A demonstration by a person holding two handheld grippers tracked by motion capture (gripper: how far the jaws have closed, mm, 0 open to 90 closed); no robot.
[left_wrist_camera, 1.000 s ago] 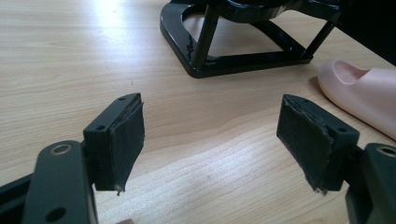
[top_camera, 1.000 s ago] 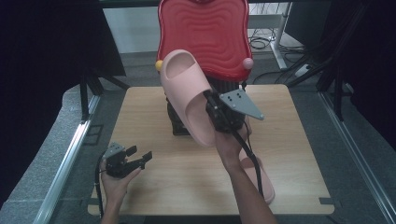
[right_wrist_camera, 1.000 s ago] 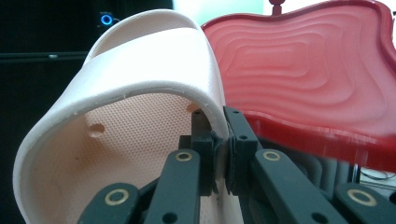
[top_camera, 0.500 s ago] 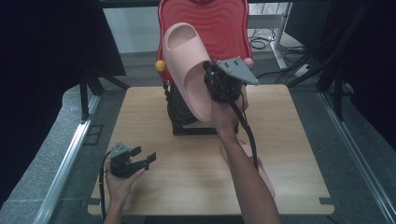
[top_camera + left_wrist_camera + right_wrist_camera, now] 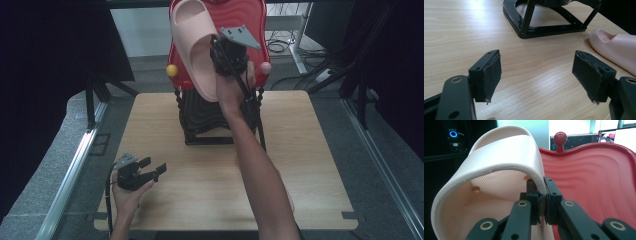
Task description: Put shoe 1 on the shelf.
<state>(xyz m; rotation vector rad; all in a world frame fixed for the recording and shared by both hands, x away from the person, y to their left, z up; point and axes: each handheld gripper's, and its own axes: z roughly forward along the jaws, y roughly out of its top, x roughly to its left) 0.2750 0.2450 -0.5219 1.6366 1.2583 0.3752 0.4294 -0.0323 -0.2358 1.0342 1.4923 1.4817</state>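
At the lower left of the high view the left tongs [image 5: 150, 172] had stayed low over the pale wooden counter [image 5: 310, 165], drifting only slightly across the last second; their jaws stood wide apart with nothing between them, and in the left gripper view the dark pads [image 5: 491, 75] framed bare wood. Just beyond them in that view, at the right edge, the second pale pink foam slide sandal [image 5: 616, 53] lay flat on the counter, untouched, near the black wire base of the stand [image 5: 541, 27]. Farther up, at the centre of the high view, the right forearm had stretched forward and risen: a second ago the right tongs [image 5: 225, 55] held their load just above the counter's middle, and now they sat at the top centre of the frame. Their jaws were closed tight on the side edge of the pale pink foam slide sandal [image 5: 195, 45], as the right gripper view showed, with the strap arching to the left of the jaws. Behind the sandal stood the red ribbed plastic rack [image 5: 599, 185], topped by a red ball knob [image 5: 560, 138]. That lift suggested the sandal was about to be hung or set on the rack, with the other one left to follow.
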